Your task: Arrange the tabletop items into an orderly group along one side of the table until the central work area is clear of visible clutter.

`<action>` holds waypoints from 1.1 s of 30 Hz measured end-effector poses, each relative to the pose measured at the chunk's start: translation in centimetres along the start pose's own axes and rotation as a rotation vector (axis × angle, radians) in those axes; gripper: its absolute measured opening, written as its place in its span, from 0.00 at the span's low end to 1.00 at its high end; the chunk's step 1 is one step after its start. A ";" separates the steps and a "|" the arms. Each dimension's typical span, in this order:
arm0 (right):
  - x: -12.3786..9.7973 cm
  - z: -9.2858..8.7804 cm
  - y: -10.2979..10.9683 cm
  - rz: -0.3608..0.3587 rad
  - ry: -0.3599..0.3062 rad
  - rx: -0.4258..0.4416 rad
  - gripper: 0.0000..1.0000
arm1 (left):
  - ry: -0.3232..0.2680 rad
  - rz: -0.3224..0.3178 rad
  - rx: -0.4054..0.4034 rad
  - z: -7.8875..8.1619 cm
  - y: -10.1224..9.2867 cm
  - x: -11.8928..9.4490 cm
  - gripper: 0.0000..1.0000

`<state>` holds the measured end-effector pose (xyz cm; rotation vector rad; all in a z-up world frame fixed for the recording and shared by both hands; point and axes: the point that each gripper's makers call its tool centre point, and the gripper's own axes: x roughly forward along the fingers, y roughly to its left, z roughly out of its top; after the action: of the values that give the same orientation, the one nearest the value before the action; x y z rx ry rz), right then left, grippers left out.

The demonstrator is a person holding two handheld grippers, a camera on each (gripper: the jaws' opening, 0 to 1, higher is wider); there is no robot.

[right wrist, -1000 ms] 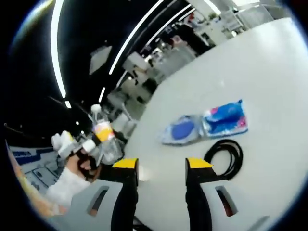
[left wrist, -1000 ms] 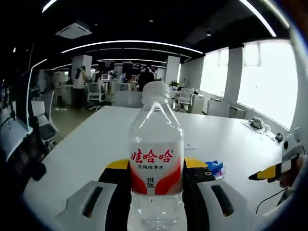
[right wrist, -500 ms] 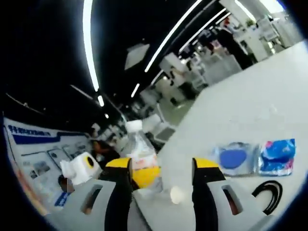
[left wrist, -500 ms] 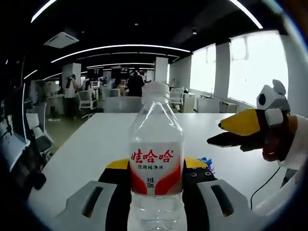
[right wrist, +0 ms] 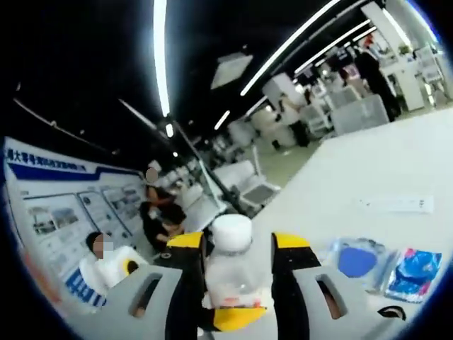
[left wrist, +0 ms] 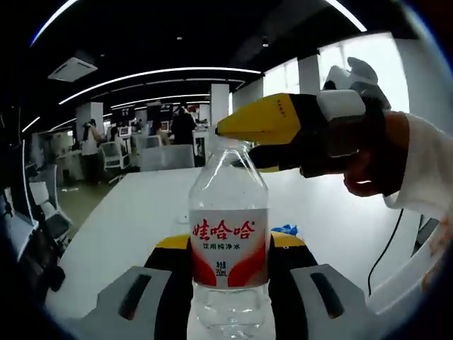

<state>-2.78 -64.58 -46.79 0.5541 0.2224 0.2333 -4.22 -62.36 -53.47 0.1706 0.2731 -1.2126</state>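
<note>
Long white table [left wrist: 134, 219], also seen in the right gripper view [right wrist: 368, 170], stretching away toward office desks and chairs under strip lights.

Clear plastic water bottle with a white cap and a red-and-white label [left wrist: 228, 248], upright, held off the table between the two yellow-tipped jaws of the left gripper [left wrist: 228, 244]; jaws pressed against the label on both sides, so clamped on the bottle. Same bottle in the right gripper view [right wrist: 230, 273], its cap and shoulder standing between that view's own jaws.

Right gripper [left wrist: 263, 127], entering the left gripper view from the right, black with yellow tips, held by a hand [left wrist: 375, 166] in a white sleeve, its tips level with the bottle's cap. In the right gripper view, right gripper [right wrist: 232, 244] with jaws apart, one on each side of the bottle neck, small gaps visible between jaws and bottle; not gripping.

Clear packet with a round blue item inside [right wrist: 356, 260], flat on the table to the right of the bottle. Blue, white and pink wrapped packet [right wrist: 413, 273], just beside it, farther right; a blue scrap of it in the left gripper view [left wrist: 287, 229]. Black looped cable [right wrist: 391, 312], a short arc near the lower right edge.
</note>
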 end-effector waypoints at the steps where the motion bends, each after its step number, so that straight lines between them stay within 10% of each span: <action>1: 0.0 0.0 0.2 0.013 -0.001 0.011 0.20 | -0.001 -0.004 0.003 0.0 -0.1 -0.1 0.40; 11: 1.0 -1.4 1.6 0.044 0.067 -0.022 0.20 | 0.019 -0.016 0.000 -1.1 0.3 -1.3 0.40; 19: 1.0 -1.8 3.4 0.098 0.096 -0.158 0.18 | 0.038 -0.036 0.071 -1.4 0.8 -2.1 0.41; 26: 1.5 -2.1 5.9 0.097 0.155 -0.471 0.18 | 0.064 -0.031 0.098 -1.4 1.1 -1.7 0.42; 33: 1.7 -2.1 5.8 0.101 0.141 -0.462 0.20 | 0.042 0.010 0.032 -1.2 1.3 -1.7 0.40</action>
<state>-2.66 -58.31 -45.58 0.0904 0.2679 0.4098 -3.71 -60.07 -54.14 0.2251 0.2886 -1.2050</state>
